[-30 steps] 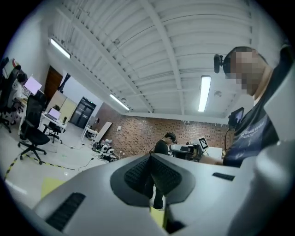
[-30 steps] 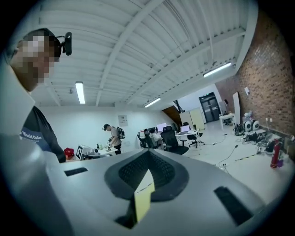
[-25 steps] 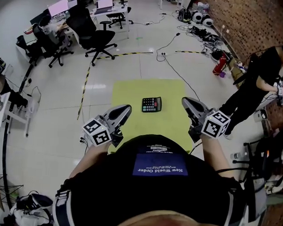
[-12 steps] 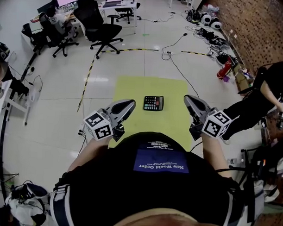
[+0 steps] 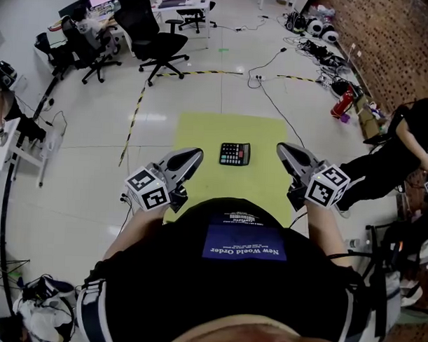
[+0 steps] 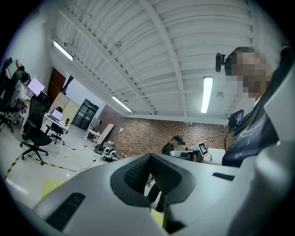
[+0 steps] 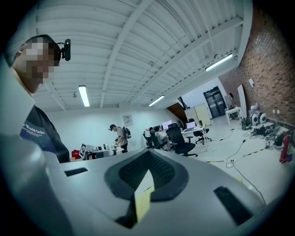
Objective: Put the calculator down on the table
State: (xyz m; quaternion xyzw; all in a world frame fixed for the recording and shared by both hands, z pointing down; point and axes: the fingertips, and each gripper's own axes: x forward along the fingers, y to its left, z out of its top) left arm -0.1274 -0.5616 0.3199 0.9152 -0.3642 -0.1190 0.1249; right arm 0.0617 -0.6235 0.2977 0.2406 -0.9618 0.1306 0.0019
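Calculator (image 5: 234, 154) beyond "New World Order" shirt (image 5: 245, 246)

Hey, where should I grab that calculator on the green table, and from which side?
Probably from above, jaws spanning the calculator front to back across its shorter width. It lies flat on the table, so a sideways pinch has no room underneath. The left gripper and right gripper are both shut; open one first.
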